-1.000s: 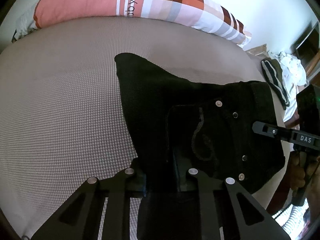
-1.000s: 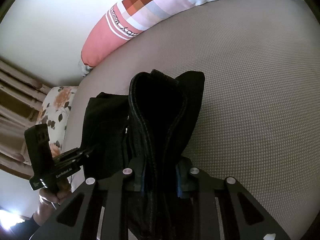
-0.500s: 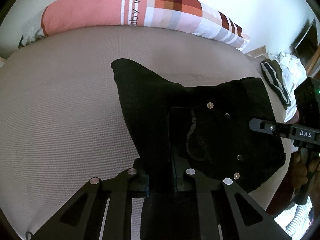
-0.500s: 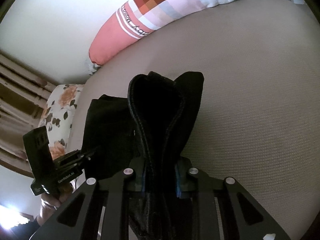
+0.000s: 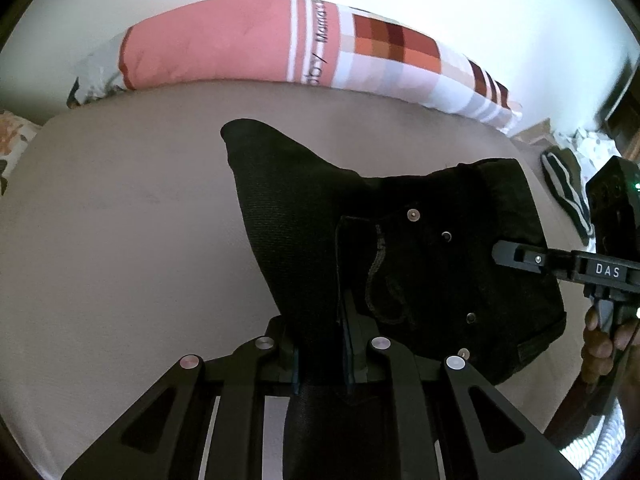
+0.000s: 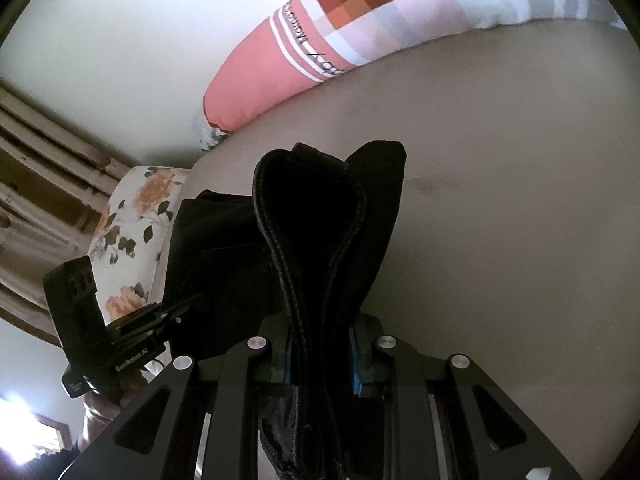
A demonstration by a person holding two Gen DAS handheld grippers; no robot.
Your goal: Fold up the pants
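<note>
The black pants (image 5: pixel 420 256) hang bunched above the beige bed (image 5: pixel 120 248), carried at two points. My left gripper (image 5: pixel 320 350) is shut on a fold of the dark fabric beside a stitched back pocket with metal rivets. My right gripper (image 6: pixel 322 354) is shut on the thick stitched waistband of the pants (image 6: pixel 316 220), which loops up in front of its camera. In the left wrist view the right gripper (image 5: pixel 520 258) reaches in from the right edge, gripping the pants' far side. The right wrist view catches the left gripper (image 6: pixel 168 316) at lower left, held by a hand (image 6: pixel 104 404).
A long pink and checked bolster (image 5: pixel 304 48) lies along the bed's far edge by the white wall. A floral pillow (image 6: pixel 128 232) sits at the bed's left end. Striped and white clothes (image 5: pixel 568 184) are piled off the right side. Wide bare mattress lies around the pants.
Both grippers have risen and shifted across the bed with the pants still clamped. More of the wall and bolster shows in both views, and the garment hangs a little higher off the mattress.
</note>
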